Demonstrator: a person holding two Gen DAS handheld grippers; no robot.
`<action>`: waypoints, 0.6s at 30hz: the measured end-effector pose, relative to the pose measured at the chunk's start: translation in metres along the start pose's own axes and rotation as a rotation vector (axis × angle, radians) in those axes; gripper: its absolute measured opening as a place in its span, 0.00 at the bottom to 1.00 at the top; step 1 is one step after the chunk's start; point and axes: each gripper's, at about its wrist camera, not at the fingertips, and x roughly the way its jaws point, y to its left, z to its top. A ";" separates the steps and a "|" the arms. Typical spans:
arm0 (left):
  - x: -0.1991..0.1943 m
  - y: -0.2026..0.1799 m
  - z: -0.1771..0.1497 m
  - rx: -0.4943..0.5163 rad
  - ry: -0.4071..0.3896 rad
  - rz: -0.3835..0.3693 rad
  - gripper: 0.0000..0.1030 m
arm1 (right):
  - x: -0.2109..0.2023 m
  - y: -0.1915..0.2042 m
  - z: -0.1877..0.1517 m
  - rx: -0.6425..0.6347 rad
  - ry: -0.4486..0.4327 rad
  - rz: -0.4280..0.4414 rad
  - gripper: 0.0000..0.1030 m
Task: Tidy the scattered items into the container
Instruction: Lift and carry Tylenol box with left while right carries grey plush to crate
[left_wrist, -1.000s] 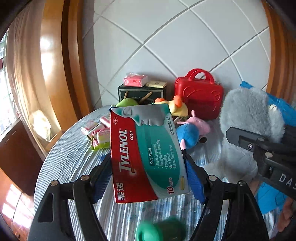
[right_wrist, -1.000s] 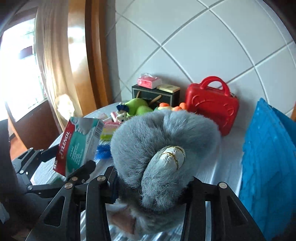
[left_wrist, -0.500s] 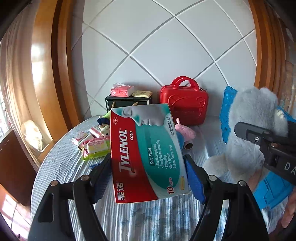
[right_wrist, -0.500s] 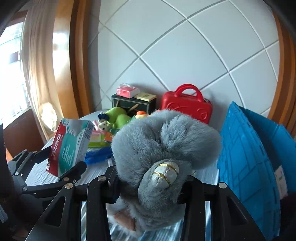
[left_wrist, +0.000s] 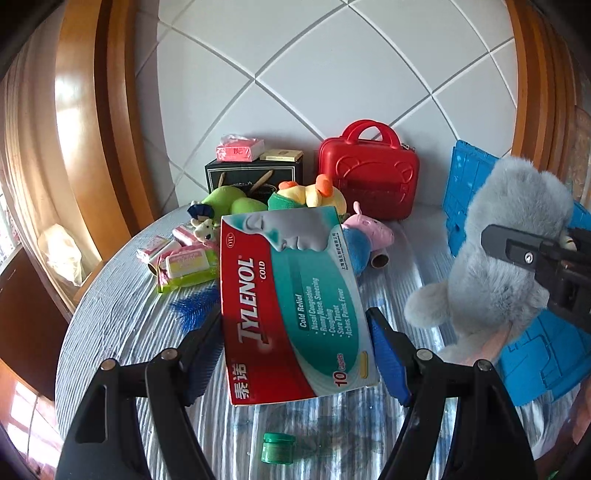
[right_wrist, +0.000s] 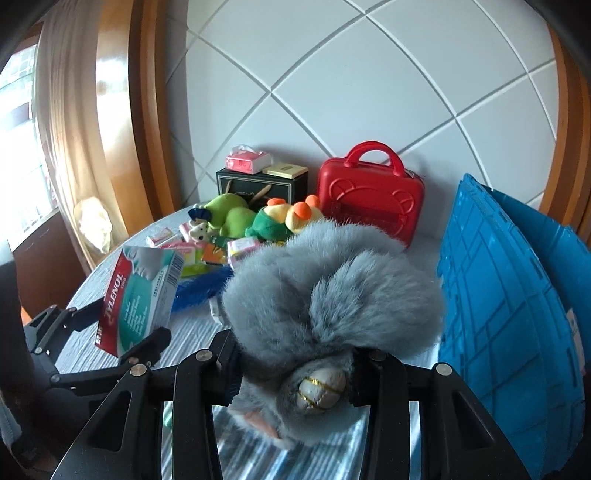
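A red and teal Tylenol box (left_wrist: 291, 302) stands upright between the blue pads of my left gripper (left_wrist: 295, 332), which is shut on its side edges above the table. The right wrist view has the same box (right_wrist: 136, 295) at the left. My right gripper (right_wrist: 295, 369) is shut on a grey plush toy (right_wrist: 332, 295), held above the cloth. That toy (left_wrist: 509, 266) hangs at the right of the left wrist view, just in front of the blue crate (left_wrist: 465, 192). The crate (right_wrist: 498, 314) stands tilted right beside the plush.
Against the tiled wall stand a red case (left_wrist: 369, 184) and a black box (left_wrist: 255, 177). In front lie green (left_wrist: 229, 199), yellow (left_wrist: 314, 194) and pink (left_wrist: 369, 229) plush toys, a wipes packet (left_wrist: 184, 266) and a blue brush (left_wrist: 195, 306). A green jar (left_wrist: 277, 446) sits under my left gripper.
Both grippers have shifted with their loads, and the blue crate now fills more of the right side of both views. Both grips are unchanged.
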 end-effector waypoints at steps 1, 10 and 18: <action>0.000 0.001 0.000 -0.001 0.001 -0.001 0.72 | -0.001 0.001 0.000 -0.002 -0.002 -0.001 0.39; -0.012 0.001 0.002 0.006 -0.021 -0.005 0.72 | -0.021 0.005 0.010 -0.022 -0.046 -0.010 0.38; -0.037 -0.030 0.022 0.025 -0.059 -0.056 0.72 | -0.064 -0.022 0.035 -0.007 -0.139 -0.059 0.38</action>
